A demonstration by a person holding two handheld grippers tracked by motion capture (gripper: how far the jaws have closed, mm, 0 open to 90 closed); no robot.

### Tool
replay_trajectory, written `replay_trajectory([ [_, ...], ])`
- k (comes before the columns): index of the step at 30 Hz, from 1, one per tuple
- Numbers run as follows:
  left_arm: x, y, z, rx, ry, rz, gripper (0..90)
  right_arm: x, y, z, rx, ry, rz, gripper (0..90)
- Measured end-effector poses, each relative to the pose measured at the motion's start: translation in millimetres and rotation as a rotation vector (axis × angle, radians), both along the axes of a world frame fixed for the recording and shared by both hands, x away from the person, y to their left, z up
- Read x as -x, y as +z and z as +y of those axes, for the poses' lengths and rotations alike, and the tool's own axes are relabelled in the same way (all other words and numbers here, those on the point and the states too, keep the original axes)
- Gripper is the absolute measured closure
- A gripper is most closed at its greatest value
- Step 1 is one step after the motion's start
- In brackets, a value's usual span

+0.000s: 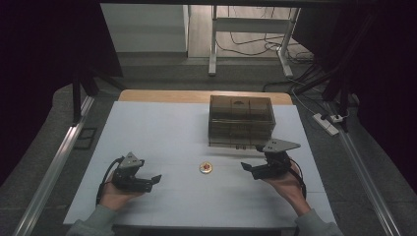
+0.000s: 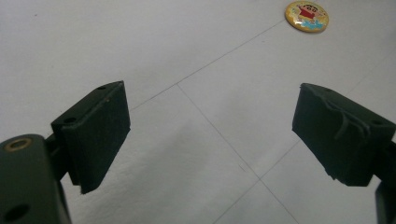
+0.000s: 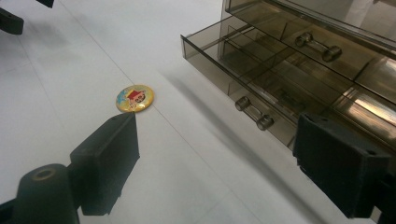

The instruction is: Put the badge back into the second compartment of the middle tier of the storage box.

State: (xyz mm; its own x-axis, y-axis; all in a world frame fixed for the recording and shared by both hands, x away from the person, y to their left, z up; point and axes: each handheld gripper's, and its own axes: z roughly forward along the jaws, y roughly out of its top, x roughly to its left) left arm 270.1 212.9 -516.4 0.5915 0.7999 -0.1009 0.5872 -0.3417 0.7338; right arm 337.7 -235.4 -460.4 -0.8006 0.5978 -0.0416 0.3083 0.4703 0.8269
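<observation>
A small round yellow badge (image 1: pixel 206 168) with a cartoon figure lies flat on the white table (image 1: pixel 162 132) between the two hands. It lies at the top right in the left gripper view (image 2: pixel 307 16) and just past the left jaw in the right gripper view (image 3: pixel 134 98). My left gripper (image 1: pixel 156 179) stands open left of the badge, nothing between its jaws. My right gripper (image 1: pixel 246 167) stands open right of the badge, jaws empty and pointing toward it. A smoky clear drawer box (image 1: pixel 240 120) sits behind, its lower drawer (image 3: pixel 261 88) pulled out.
The drawer box has bar handles (image 3: pixel 254 116) on its drawer fronts and dividers inside. A table leg frame (image 1: pixel 248 34) and cables stand on the floor beyond. A power strip (image 1: pixel 326 124) lies off the table's right edge.
</observation>
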Motion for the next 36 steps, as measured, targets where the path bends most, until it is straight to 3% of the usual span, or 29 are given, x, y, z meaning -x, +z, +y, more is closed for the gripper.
replay_trajectory([
  [36,0.0,-1.4,-2.2,-0.009,-0.011,0.008,11.7,-10.5,-0.3,35.1,0.035,0.061,0.021,14.3],
])
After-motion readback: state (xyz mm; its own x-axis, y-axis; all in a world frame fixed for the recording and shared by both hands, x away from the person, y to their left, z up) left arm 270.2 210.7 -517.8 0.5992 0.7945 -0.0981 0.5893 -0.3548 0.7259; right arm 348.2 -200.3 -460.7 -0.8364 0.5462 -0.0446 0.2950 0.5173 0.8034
